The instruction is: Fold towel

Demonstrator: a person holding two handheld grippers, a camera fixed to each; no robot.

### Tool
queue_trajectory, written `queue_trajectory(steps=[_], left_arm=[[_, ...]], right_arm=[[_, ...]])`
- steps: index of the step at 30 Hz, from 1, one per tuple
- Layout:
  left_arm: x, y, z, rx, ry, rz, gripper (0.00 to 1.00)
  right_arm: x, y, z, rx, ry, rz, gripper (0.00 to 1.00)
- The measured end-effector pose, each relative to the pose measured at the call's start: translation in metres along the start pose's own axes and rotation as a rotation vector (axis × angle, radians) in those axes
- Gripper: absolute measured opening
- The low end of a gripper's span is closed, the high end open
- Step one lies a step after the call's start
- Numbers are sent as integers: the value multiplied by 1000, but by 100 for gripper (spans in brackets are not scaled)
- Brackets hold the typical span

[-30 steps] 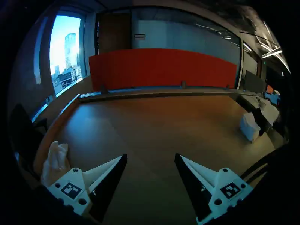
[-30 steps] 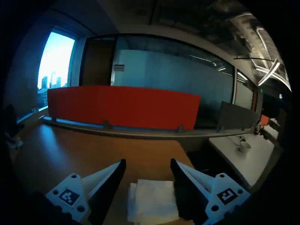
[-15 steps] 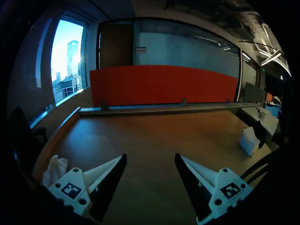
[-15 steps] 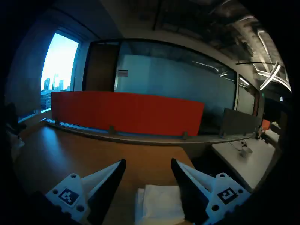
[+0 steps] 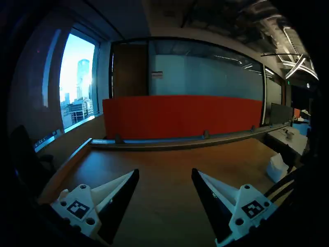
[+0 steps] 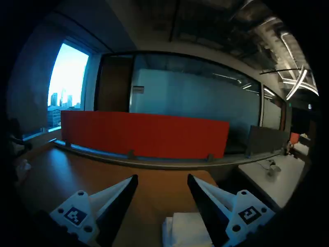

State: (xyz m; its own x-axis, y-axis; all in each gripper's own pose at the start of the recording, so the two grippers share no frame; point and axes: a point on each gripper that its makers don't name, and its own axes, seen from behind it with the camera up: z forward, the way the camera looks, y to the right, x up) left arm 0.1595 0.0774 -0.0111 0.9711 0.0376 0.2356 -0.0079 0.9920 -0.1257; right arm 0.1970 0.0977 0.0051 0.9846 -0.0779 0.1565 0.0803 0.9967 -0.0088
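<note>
In the right gripper view a folded white towel (image 6: 187, 228) lies on the wooden table (image 6: 82, 181), low between and just beyond the fingers of my right gripper (image 6: 162, 183), which is open and holds nothing. The same folded towel (image 5: 277, 168) sits at the table's right edge in the left gripper view. My left gripper (image 5: 164, 177) is open above the bare wooden table (image 5: 164, 160). A crumpled white cloth (image 5: 63, 192) peeks out behind the left finger, mostly hidden; the crumpled cloth (image 6: 24, 166) is a small shape at far left.
An orange divider panel (image 5: 181, 115) runs along the table's far edge. A window (image 5: 76, 90) is at the left. A dark chair (image 5: 24, 156) stands by the table's left end. A white desk (image 6: 267, 181) with small items lies to the right.
Both grippers have tilted upward: the table and both cloths slid lower in the views, and more ceiling shows. The crumpled cloth is now nearly hidden behind the left finger. Both grippers stay open.
</note>
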Motion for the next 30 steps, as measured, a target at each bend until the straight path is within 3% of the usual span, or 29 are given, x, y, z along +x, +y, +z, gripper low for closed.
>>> queue_trajectory(steps=[14,30], left_arm=[[28,-13,4,19,76,-16,94],[38,-30,-1,56,127,-26,94]], right_arm=[[42,-74,-3,88,70,21,93],[55,-95,-2,84,98,34,93]])
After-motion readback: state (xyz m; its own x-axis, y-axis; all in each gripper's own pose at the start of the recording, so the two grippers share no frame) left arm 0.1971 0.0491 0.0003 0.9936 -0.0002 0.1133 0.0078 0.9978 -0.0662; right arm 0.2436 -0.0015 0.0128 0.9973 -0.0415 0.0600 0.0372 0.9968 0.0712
